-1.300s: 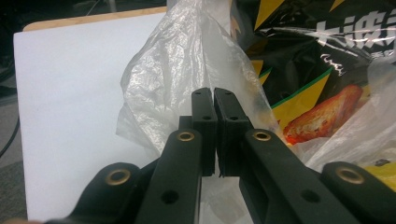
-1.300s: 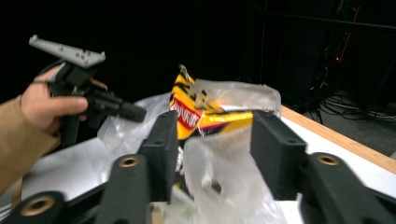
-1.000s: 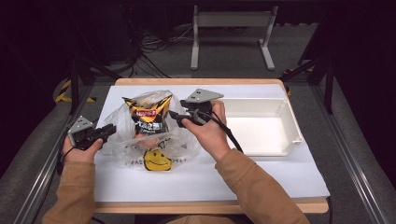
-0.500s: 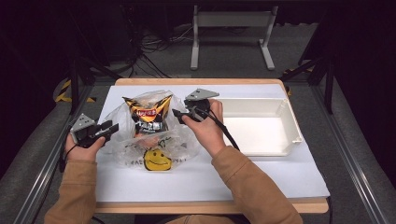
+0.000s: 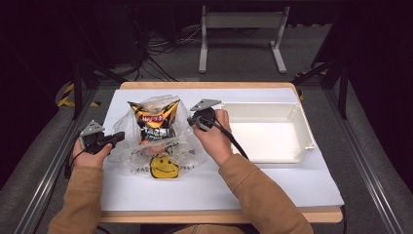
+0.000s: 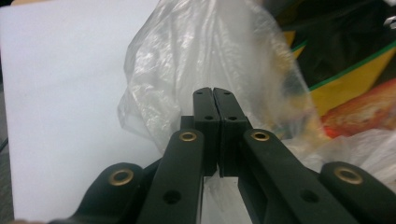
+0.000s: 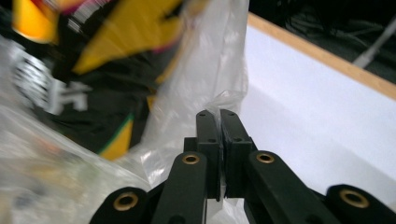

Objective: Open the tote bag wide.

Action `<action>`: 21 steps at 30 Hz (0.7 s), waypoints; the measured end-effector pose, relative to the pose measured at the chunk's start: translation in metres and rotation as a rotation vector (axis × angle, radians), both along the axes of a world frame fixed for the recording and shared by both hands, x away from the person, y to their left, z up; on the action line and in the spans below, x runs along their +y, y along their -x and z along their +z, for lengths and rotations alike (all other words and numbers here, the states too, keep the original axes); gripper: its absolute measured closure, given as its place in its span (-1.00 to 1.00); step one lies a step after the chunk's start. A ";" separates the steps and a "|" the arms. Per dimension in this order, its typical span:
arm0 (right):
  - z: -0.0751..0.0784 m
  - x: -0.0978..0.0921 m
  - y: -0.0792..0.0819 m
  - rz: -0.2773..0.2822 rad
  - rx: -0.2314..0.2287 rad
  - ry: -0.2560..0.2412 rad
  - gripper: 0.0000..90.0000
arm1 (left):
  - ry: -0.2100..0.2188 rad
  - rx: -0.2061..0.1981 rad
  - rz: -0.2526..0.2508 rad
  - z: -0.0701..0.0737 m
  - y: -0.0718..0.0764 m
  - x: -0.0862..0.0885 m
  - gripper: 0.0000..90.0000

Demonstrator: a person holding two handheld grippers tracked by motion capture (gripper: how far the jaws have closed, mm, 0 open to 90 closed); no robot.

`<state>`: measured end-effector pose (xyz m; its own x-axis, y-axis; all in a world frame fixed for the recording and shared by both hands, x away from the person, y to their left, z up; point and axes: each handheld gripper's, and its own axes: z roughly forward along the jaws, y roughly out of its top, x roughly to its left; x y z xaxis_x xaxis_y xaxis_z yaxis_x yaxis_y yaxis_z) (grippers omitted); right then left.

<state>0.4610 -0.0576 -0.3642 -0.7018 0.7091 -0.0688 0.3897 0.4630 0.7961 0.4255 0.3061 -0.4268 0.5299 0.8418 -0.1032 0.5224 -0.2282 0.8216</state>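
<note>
Both pinched tight on thin film: left hand-held gripper (image 6: pixel 213 100) and right hand-held gripper (image 7: pixel 219 122) clamping opposite edges of limp, slippery plastic bag (image 5: pixel 127 127) around light, crushable snack packet (image 5: pixel 154 119).

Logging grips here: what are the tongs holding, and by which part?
Both hold the clear plastic bag: left tongs pinch its left edge, right tongs its right edge.

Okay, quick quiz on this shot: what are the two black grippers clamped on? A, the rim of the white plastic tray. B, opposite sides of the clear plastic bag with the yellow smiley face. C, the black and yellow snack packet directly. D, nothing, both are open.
B: the left gripper and right gripper each have their jaws pressed together on film of the clear plastic bag, while the black and yellow snack packet sits inside it.
</note>
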 end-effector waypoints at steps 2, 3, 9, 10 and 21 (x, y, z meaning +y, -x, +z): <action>-0.006 0.002 -0.002 -0.003 0.023 0.027 0.96 | -0.007 0.017 -0.003 -0.002 -0.001 -0.002 0.99; -0.009 0.004 -0.003 -0.003 0.037 0.040 0.97 | -0.007 0.017 -0.003 -0.002 -0.001 -0.002 0.99; -0.021 0.015 0.003 0.028 0.086 0.122 0.96 | -0.029 0.078 -0.029 -0.008 -0.002 -0.005 0.99; -0.022 0.015 0.004 0.032 0.090 0.129 0.96 | -0.027 0.081 -0.029 -0.009 -0.001 -0.005 0.99; -0.042 0.005 0.026 0.075 0.147 0.130 0.95 | -0.038 0.139 0.018 -0.018 0.005 0.009 1.00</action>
